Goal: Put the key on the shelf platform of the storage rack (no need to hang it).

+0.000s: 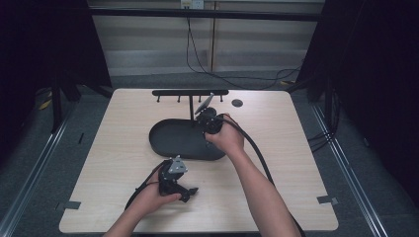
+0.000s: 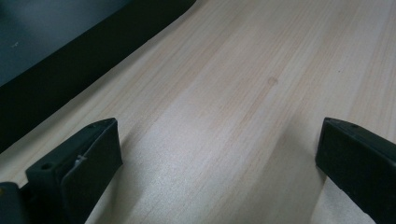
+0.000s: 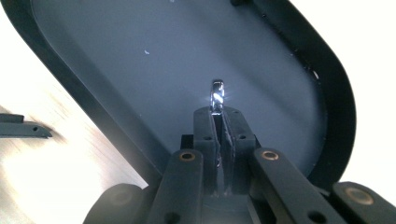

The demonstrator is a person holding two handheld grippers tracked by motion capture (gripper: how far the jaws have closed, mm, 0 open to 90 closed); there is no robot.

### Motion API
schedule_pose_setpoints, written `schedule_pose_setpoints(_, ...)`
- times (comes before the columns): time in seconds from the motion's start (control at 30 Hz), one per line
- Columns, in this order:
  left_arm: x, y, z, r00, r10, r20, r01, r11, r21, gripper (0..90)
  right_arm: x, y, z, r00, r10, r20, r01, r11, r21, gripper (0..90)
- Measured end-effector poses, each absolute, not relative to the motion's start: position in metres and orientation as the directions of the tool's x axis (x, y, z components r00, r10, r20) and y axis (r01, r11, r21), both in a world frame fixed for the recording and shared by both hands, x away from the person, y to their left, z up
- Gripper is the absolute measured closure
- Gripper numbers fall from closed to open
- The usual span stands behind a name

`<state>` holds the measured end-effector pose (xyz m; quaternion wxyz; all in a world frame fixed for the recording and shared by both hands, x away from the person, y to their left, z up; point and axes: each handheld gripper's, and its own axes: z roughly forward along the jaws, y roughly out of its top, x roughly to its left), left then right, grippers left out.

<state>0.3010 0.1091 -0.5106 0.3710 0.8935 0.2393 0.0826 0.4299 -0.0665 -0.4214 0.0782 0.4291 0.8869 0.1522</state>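
Two grippers over my wooden table (image 1: 276, 163) and black tray (image 1: 168, 138).
My left gripper (image 2: 219, 154) is wide open, holding nothing, above bare wood. My right gripper (image 3: 217, 122) is pinched tight on a small shiny metal piece (image 3: 217, 95) over the tray.

Dim, dark-edged high view; overexposed table (image 3: 42, 186) and glare on a shiny metal piece (image 3: 217, 95) in right gripper view.

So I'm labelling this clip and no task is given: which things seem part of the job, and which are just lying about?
Likely in play:
- right gripper, shut on a small shiny metal piece
- black tray beneath it
- T-shaped black rack with pegs, behind the tray

Just there:
- left gripper, open over bare table
- small dark disc
- floor cables
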Motion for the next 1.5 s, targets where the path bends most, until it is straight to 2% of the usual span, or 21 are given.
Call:
schedule_pose_setpoints(0.7, 0.301, 0.109, -0.511, 0.872, 0.489, -0.030, 0.366, -0.610, 0.703, 0.0, 0.437, -0.067, -0.444, -0.616, 0.788, 0.002, 0.748, 0.584, 0.316, 85.6)
schedule_pose_setpoints(1.5, 0.301, 0.109, -0.511, 0.873, 0.487, -0.029, 0.364, -0.610, 0.704, 0.0, 0.437, -0.066, -0.445, -0.625, 0.781, -0.006, 0.737, 0.592, 0.325, 83.0)
